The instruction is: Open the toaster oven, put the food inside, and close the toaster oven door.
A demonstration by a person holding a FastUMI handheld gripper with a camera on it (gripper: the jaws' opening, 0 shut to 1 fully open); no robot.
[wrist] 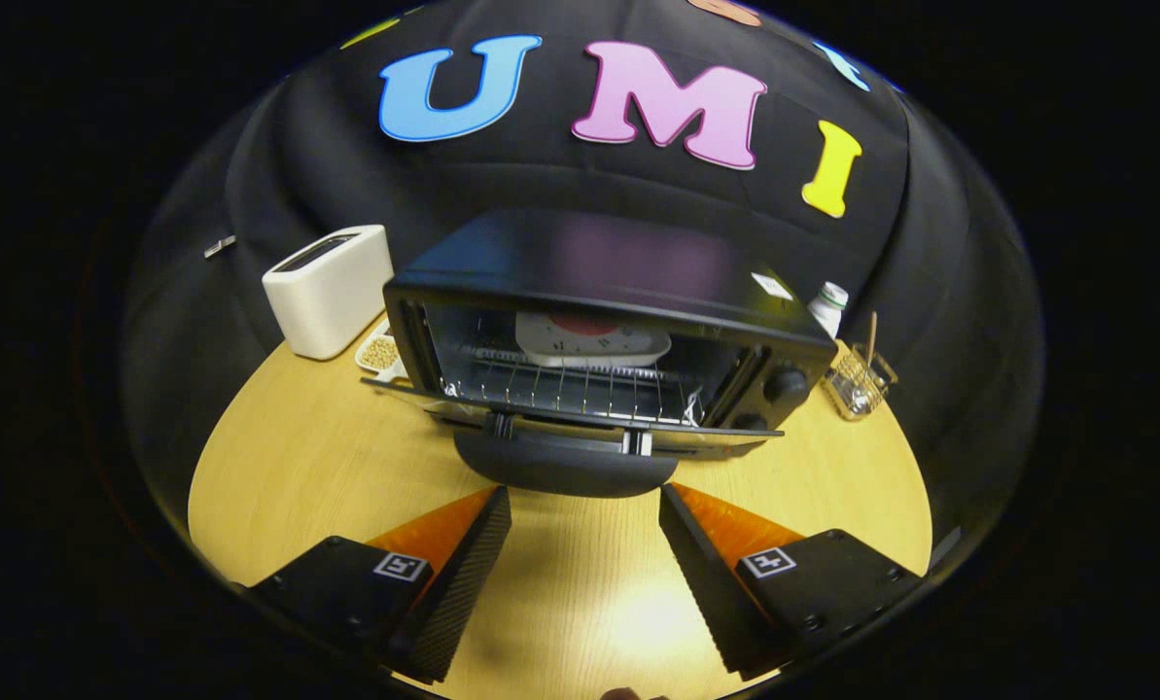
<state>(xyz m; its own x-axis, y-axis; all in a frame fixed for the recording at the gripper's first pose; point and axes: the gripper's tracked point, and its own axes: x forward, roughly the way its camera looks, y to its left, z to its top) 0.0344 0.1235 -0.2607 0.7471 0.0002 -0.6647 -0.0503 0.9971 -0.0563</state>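
Note:
A black toaster oven (pixel 589 282) stands on the wooden table (pixel 288 486) just beyond my fingers. Its glass door (pixel 570 418) hangs folded down toward me, with the dark handle (pixel 565 467) at its front edge. Inside, on the wire rack (pixel 580 384), lies a white plate holding red food (pixel 591 338). My gripper (pixel 584 544) is open, its two black fingers spread wide a little short of the door handle, with nothing between them but bare table.
A white toaster (pixel 329 289) stands left of the oven, with a small dish of pale beans (pixel 379 352) beside it. Right of the oven are a white bottle (pixel 827 306) and a clear holder with sticks (pixel 860 381).

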